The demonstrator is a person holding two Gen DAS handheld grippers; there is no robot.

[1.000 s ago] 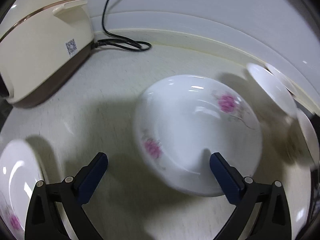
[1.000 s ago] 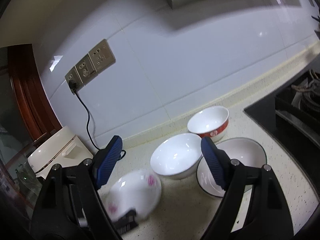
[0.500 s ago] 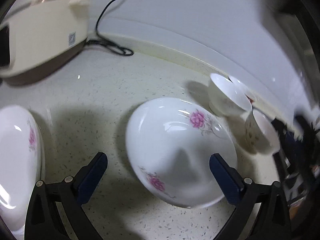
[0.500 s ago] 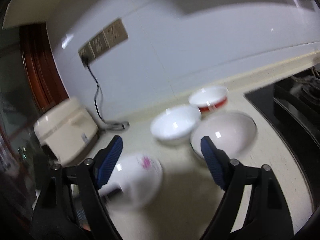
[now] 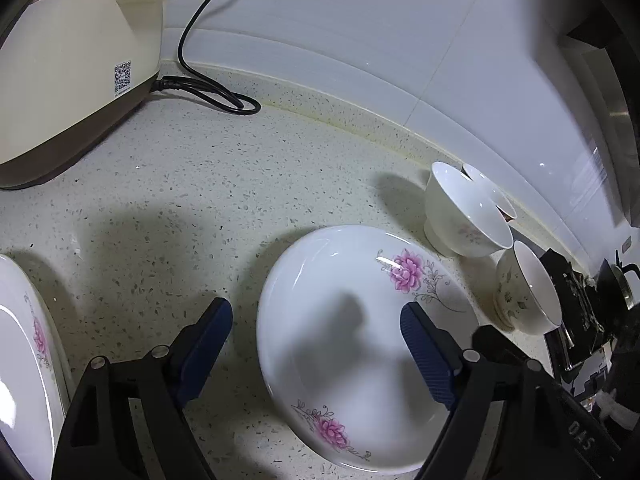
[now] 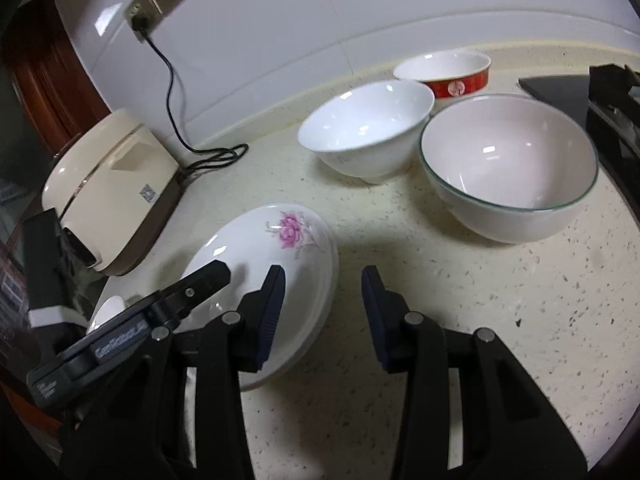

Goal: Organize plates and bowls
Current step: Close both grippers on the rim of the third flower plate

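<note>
A white plate with pink flowers (image 5: 360, 344) lies on the counter; it also shows in the right wrist view (image 6: 276, 264). My left gripper (image 5: 316, 324) is open above its left rim, its right finger over the plate. My right gripper (image 6: 324, 292) is open, partly closed, straddling the plate's right rim. A second flowered plate (image 5: 24, 360) lies at the far left. A white bowl (image 6: 366, 132), a green-rimmed bowl (image 6: 508, 164) and a red-banded bowl (image 6: 444, 72) stand at the back right.
A cream rice cooker (image 5: 76, 64) with a black cord (image 5: 212, 92) stands at the back left against the tiled wall. A black stove (image 6: 600, 96) borders the counter on the right. Speckled counter (image 6: 460, 288) lies between the plate and the bowls.
My right gripper has dropped and come close to the flowered plate, its jaws narrowing. My left gripper has drawn back and shifted left, so the plate sits more to the right in its view.
</note>
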